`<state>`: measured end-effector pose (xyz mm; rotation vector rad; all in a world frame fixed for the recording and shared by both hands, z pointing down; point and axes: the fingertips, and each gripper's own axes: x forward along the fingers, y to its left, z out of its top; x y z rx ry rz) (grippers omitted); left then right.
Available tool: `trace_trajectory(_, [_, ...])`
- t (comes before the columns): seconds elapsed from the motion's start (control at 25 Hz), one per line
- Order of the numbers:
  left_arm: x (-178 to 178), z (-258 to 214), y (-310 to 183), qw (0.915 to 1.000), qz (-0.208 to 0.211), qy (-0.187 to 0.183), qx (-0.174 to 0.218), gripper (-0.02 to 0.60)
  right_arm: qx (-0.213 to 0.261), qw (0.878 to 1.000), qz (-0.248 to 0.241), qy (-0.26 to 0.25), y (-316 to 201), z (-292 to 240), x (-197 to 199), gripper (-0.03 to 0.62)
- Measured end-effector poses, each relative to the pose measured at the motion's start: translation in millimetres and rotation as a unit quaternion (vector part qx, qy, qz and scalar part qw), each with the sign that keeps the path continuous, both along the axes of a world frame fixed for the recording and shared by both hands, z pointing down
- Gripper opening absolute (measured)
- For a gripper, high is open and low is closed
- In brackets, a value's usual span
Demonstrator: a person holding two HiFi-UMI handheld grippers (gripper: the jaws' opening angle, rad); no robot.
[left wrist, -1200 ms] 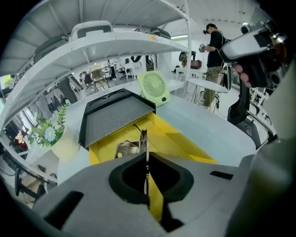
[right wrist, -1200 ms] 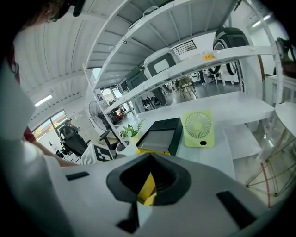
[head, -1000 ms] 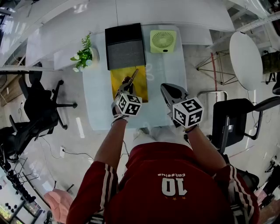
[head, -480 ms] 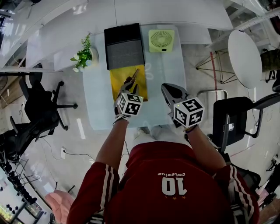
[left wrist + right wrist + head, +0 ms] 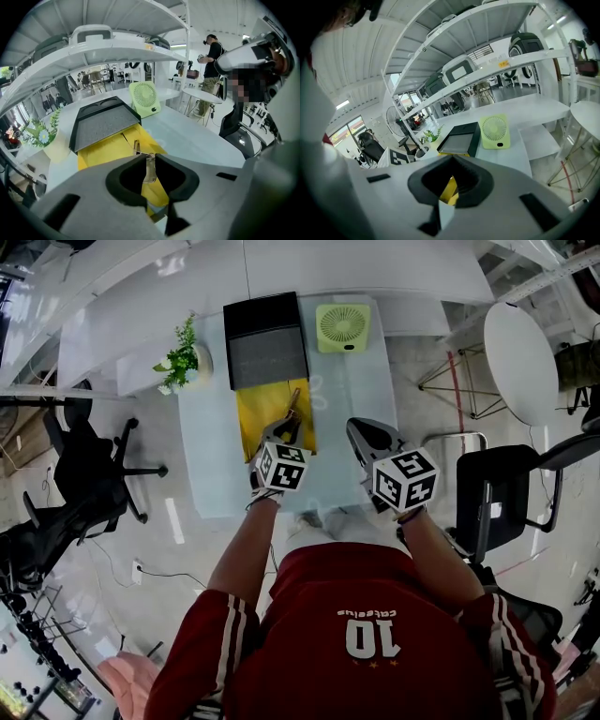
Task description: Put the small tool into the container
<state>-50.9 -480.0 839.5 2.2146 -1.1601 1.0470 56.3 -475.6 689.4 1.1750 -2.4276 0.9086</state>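
Observation:
A slim small tool with a pale handle is held in my left gripper, which is shut on it. The tool points forward over a yellow mat toward the black container. That container lies open, showing grey foam, just beyond the mat. The tool's tip is short of the container's near edge. My right gripper hovers over the table to the right of the mat, shut with nothing in it.
A green desk fan stands right of the container. A potted plant sits at the table's left back corner. Black office chairs stand on the floor at both sides, and a round white table is at the right.
My left gripper has drifted slightly right with the tool still held. The right gripper has hardly moved.

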Motion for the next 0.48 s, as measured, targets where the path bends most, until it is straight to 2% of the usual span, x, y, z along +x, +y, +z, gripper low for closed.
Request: trace_trajectory(0.48, [-16,-30,25,0.9988,-0.028,0.038,0.014,0.066,0.021,1.000,0.010,0.001,16,-19,-4,0.006])
